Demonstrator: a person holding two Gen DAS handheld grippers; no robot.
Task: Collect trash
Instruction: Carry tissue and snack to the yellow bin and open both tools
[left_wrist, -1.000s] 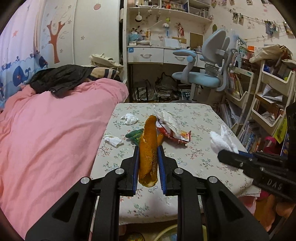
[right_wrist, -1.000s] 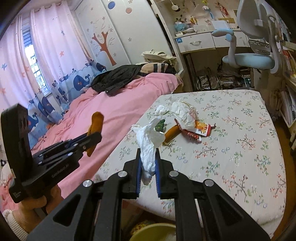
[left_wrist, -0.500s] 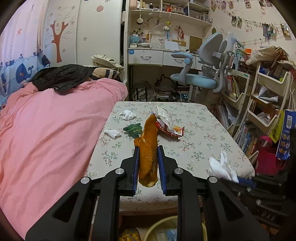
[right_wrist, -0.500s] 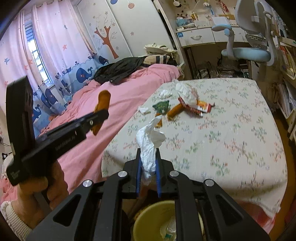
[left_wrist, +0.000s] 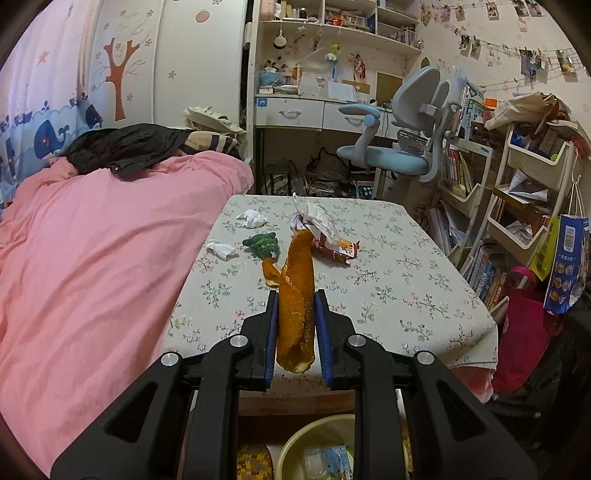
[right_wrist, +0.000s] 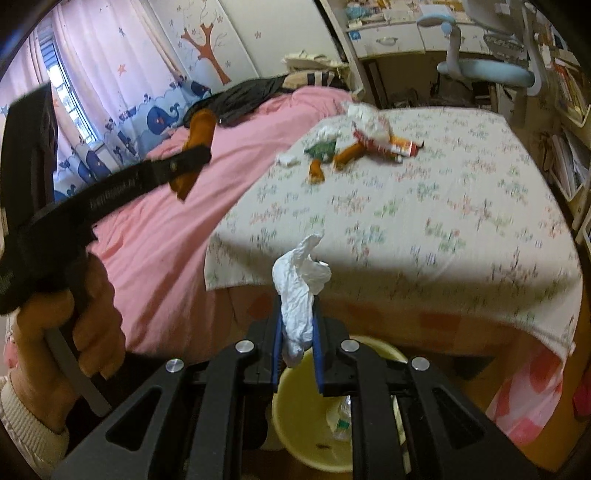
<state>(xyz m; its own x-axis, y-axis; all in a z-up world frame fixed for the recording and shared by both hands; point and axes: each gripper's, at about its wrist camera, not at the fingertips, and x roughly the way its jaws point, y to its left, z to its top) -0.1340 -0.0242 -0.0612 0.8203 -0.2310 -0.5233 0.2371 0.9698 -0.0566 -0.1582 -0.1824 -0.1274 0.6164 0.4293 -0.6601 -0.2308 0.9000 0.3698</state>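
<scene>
My left gripper (left_wrist: 295, 314) is shut on a long orange peel (left_wrist: 295, 295), held upright over the table's near edge. My right gripper (right_wrist: 297, 317) is shut on a crumpled white tissue (right_wrist: 299, 288), held just above a yellow bin (right_wrist: 306, 417) on the floor. The bin also shows in the left wrist view (left_wrist: 291, 450), with wrappers inside. On the floral table (left_wrist: 388, 295) lie white tissues (left_wrist: 253, 218), a green wrapper (left_wrist: 263, 245), another orange peel (left_wrist: 269, 273) and a red snack wrapper (left_wrist: 332, 245). The left gripper with its peel shows at the left of the right wrist view (right_wrist: 195, 147).
A pink bed (left_wrist: 92, 258) lies against the table's left side. A blue desk chair (left_wrist: 399, 155) and desk stand behind the table. Shelves with books (left_wrist: 517, 206) and hanging bags (left_wrist: 565, 266) stand at the right.
Both grippers have drawn back from the table toward its near edge. The right gripper has dropped lower, over the yellow bin. Both keep their hold.
</scene>
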